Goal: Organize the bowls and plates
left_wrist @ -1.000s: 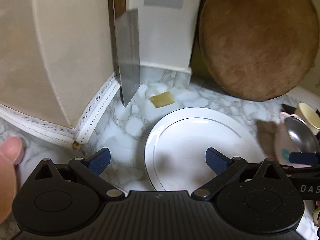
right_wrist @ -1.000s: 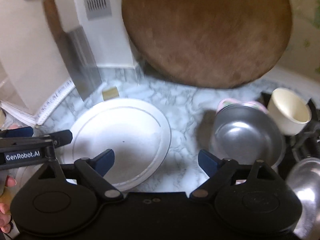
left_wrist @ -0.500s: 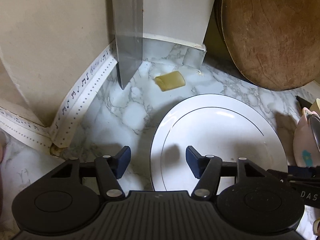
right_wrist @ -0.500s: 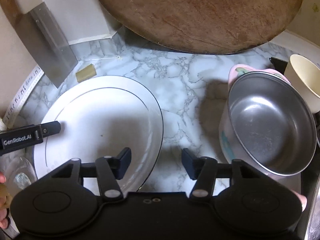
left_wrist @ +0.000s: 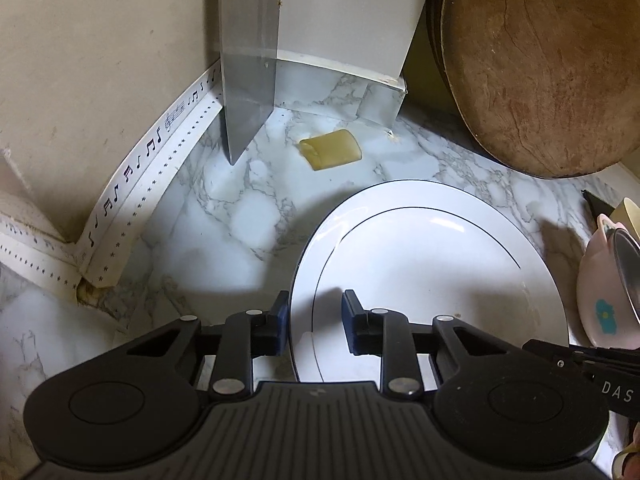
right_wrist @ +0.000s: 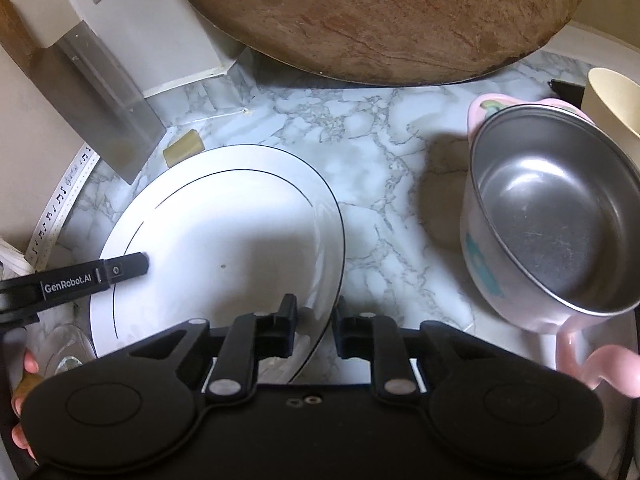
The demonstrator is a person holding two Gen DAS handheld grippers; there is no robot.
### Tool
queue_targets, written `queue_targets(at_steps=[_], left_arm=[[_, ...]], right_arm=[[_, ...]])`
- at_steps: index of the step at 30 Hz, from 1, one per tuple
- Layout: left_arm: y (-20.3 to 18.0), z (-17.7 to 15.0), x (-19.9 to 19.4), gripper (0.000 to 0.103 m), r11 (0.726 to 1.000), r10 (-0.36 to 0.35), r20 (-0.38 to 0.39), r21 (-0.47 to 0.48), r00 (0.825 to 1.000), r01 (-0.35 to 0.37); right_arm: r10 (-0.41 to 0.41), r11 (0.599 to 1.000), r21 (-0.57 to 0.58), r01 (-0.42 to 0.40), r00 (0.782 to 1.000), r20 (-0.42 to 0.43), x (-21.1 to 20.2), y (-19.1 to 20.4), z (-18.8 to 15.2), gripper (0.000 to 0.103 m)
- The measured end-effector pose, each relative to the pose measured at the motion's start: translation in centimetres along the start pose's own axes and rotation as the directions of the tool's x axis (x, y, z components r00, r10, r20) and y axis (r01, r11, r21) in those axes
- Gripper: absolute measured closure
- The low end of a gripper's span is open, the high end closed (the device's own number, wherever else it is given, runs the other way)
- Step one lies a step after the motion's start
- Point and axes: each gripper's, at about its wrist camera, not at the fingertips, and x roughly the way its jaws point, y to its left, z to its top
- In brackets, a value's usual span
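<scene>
Jaws, left gripper [left_wrist: 313, 322]: closing astride the left rim of the round white plate with a thin dark ring [left_wrist: 432, 276]; a gap still shows at the pads.
Jaws, right gripper [right_wrist: 315, 328]: closing astride the plate's right rim, pads not yet pressing.
Round brown wooden board [right_wrist: 380, 12]: leaning upright behind the plate.
Plate: flat on the grey-veined marble counter [right_wrist: 380, 168], centre of the scene.
Steel bowl in a pink handled shell [right_wrist: 556, 220]: right of the plate, apart.
Steel cleaver blade [left_wrist: 248, 64]: behind the plate, to the left.
Cream cup [right_wrist: 612, 100]: right of the plate, beyond the bowl.
Small yellow block [left_wrist: 331, 149]: just behind the plate.
</scene>
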Motion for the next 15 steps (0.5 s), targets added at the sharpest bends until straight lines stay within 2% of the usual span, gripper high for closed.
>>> queue_targets(at_steps=[7, 15], left_arm=[[-1.0, -1.4, -1.3, 0.078, 1.000, -0.004, -0.021, 0.016, 1.000, 0.004], [-2.9, -4.6, -4.0, 0.078, 0.999, -0.027, -0.028, 0.028, 0.999, 0.028]], right_arm=[[-0.018, 1.000, 0.014, 0.018, 1.000, -0.013, -1.4, -0.4, -1.1, 0.085], [-0.011, 1.000, 0.001, 0.011, 1.000, -0.006, -4.8, -1.8, -4.3, 0.085]])
